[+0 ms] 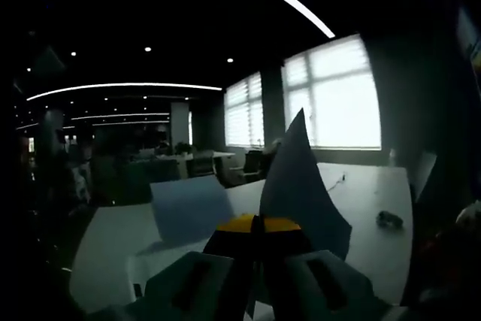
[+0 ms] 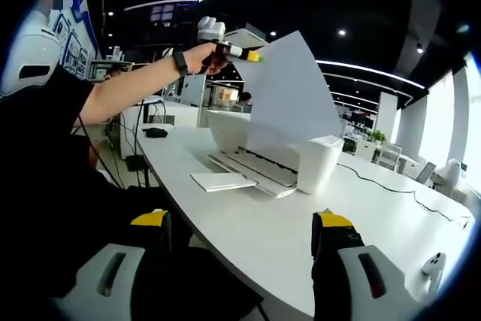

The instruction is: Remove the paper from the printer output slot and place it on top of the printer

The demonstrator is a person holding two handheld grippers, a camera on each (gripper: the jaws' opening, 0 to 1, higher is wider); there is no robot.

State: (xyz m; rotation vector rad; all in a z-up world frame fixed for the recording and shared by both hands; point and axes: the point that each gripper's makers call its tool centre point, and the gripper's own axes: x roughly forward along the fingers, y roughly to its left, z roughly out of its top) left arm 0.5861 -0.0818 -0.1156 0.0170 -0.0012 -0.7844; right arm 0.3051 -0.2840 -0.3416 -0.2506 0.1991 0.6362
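Holding the thin white paper sheet [image 2: 289, 95] clamped aloft above the white boxy printer [image 2: 259, 148], the left hand-held gripper [image 2: 239, 52] needed lowering onto its top; the right hand-held gripper [image 2: 240, 234] stood apart, empty.

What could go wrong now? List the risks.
The left hand-held gripper pinches the paper by one corner only, so the sheet may slip or crease. Hanging loose above the printer, it could catch on the printer's edge and slide off onto the table.
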